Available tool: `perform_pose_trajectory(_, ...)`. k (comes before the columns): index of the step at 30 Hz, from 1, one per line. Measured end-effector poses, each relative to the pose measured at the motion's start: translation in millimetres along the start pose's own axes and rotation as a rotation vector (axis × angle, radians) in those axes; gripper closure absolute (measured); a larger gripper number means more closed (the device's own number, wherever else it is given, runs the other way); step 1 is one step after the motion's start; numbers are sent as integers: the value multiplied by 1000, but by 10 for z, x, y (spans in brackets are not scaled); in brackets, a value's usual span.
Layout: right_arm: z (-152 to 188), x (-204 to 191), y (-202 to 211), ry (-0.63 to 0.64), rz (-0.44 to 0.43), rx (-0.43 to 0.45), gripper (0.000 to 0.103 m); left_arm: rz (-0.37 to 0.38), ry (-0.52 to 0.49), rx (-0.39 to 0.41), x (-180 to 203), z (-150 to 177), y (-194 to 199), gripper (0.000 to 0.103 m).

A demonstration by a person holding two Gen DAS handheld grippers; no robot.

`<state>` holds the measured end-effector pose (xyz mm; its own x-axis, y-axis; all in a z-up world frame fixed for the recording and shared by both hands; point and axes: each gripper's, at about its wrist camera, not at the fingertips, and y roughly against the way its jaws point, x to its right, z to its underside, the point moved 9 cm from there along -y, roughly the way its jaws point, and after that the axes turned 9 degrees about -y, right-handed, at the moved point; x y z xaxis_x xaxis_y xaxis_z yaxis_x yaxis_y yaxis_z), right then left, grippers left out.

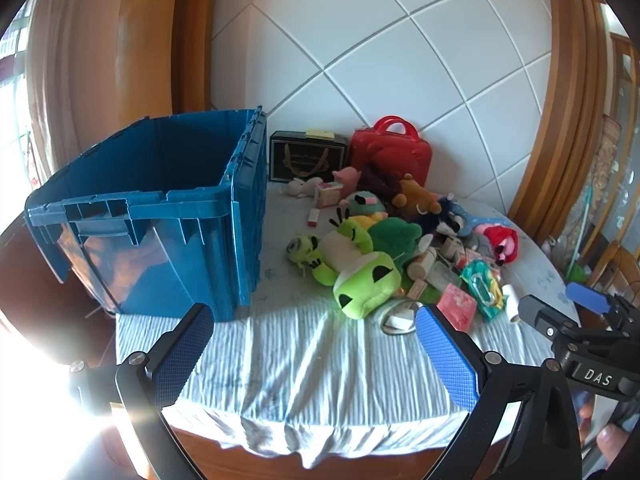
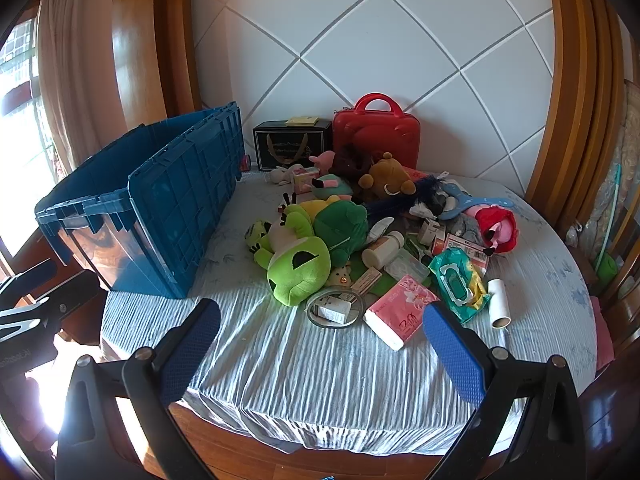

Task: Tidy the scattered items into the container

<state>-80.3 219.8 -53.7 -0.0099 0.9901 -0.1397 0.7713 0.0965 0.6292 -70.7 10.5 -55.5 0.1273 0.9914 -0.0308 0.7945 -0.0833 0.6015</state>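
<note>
Many small things lie heaped on the bench (image 2: 340, 380), to the right of the blue crate (image 1: 160, 216), which stands open-topped at the bench's left side. As far as the left wrist view reaches into the crate, only bare inner walls show; its floor is hidden, so I cannot tell whether anything lies inside.

Outside the crate the heap holds a light green frog toy (image 2: 298, 270), a dark green plush (image 2: 344, 224), a brown bear (image 2: 388, 176), a red plush (image 2: 498, 228), a pink tissue pack (image 2: 400, 312), a green wipes pack (image 2: 458, 284), a white bottle (image 2: 382, 248), a white roll (image 2: 500, 302), a ring of tape (image 2: 334, 306) with a small box inside it, and several more small boxes and toys. A black box (image 2: 292, 144) and a red case (image 2: 376, 132) stand against the wall behind the heap.

Judged from this, most of the tidying is left: nearly all that can be seen lies on the cloth, none of it visibly in the crate.

Both tools hover over the near edge of the bench, well apart from the heap. The left hand-held gripper (image 1: 316, 356) has its fingers spread wide and holds nothing; the right hand-held gripper (image 2: 322, 348) is likewise spread and empty.
</note>
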Motion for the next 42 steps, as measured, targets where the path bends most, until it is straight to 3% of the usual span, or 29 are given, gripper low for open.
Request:
perform_pose_trajectory(16,-2,161,-56,-16,-12,-11,0,-20,-10,-20,81,12,-60,1)
perform_pose_trajectory(25,-29,455,-226,-39,-22,-29,0,-43,-25,-44,281,-34,-255,1)
perform_pose_trajectory(33,63,1124,-504,-107,4,-56,0,-24,-70,-130,773,55,-785,1)
perform_pose_trajectory(38,381,1773,-905,-200,71,-158,0,56,-111,-243,1182,300,-1306,1)
perform_pose_trajectory(42,554,2213,-1197,-266,136,-221,0,94,-201,-326,1555,475,-1788,1)
